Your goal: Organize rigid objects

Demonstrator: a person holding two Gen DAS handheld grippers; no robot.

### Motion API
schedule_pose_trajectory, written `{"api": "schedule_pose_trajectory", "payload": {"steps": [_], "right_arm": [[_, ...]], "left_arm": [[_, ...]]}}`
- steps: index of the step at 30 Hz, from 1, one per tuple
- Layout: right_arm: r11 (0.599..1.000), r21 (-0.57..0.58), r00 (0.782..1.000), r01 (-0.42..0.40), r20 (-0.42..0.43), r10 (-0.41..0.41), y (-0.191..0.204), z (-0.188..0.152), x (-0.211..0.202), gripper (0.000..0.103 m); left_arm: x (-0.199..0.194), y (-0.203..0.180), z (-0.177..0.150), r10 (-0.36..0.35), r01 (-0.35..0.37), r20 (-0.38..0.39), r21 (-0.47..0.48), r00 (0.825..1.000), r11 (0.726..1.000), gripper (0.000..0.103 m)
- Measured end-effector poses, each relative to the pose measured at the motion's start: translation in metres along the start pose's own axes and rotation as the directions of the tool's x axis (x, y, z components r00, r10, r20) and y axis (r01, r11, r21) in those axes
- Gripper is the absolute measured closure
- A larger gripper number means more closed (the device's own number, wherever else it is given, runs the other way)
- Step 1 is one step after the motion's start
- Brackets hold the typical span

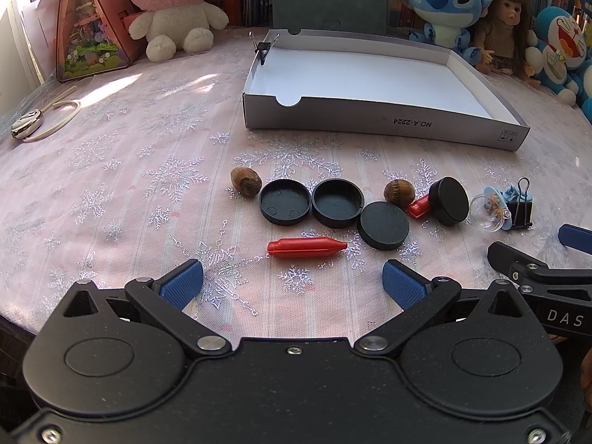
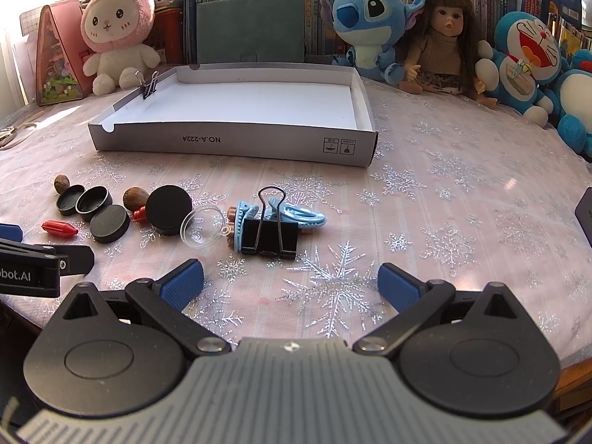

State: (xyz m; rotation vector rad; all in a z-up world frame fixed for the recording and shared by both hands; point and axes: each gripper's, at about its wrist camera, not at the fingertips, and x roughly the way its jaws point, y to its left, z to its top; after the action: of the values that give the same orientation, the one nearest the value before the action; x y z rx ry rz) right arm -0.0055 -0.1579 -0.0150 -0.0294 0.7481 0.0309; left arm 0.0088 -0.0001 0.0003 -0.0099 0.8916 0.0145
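Small hard bits strewn on a pink snowflake tablecloth (image 1: 111, 192) before a shallow white cardboard tray (image 2: 229, 142) printed "NO.A-2224".

From the left: wrinkled brown nut (image 1: 245, 181), two hollow black round caps (image 1: 285, 202), smooth red plastic capsule (image 1: 306, 247), flat matte black disc (image 1: 383, 225), clear dome (image 2: 201, 227), black metal binder clip (image 2: 272, 235) just beside a pale blue clip (image 2: 299, 216). Left gripper (image 1: 292, 282) hovering low near the capsule, blue ribbed pads (image 1: 181, 285) spread wide, empty. Right gripper (image 2: 290, 283) likewise splayed and empty, facing the binder clip.
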Motion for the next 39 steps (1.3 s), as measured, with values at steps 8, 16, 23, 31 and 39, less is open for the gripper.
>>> {"api": "schedule_pose_trajectory", "payload": {"steps": [8, 16, 23, 31, 39], "right_arm": [[1.000, -0.006, 1.000, -0.002, 0.021, 0.002, -0.001, -0.001, -0.002, 0.000], [1.000, -0.013, 1.000, -0.008, 0.024, 0.009, -0.002, 0.000, -0.002, 0.000], [1.000, -0.007, 0.998, -0.009, 0.065, 0.010, -0.002, -0.007, -0.003, 0.000], [1.000, 0.003, 0.998, -0.019, 0.061, 0.019, -0.001, -0.004, 0.000, 0.000], [0.997, 0.051, 0.991, -0.052, 0.125, 0.045, -0.011, -0.005, -0.012, 0.008]], "left_arm": [[-0.001, 0.000, -0.002, 0.002, -0.002, 0.008, -0.004, 1.000, 1.000, 0.000], [-0.002, -0.001, -0.002, 0.009, -0.009, 0.018, -0.017, 1.000, 1.000, 0.000], [-0.004, -0.001, -0.005, 0.007, -0.007, 0.040, -0.006, 0.999, 1.000, 0.000], [-0.006, 0.000, -0.006, -0.001, 0.001, 0.042, -0.004, 0.999, 1.000, 0.000], [-0.017, 0.005, -0.007, -0.015, 0.016, 0.085, -0.010, 0.996, 1.000, 0.026]]}}
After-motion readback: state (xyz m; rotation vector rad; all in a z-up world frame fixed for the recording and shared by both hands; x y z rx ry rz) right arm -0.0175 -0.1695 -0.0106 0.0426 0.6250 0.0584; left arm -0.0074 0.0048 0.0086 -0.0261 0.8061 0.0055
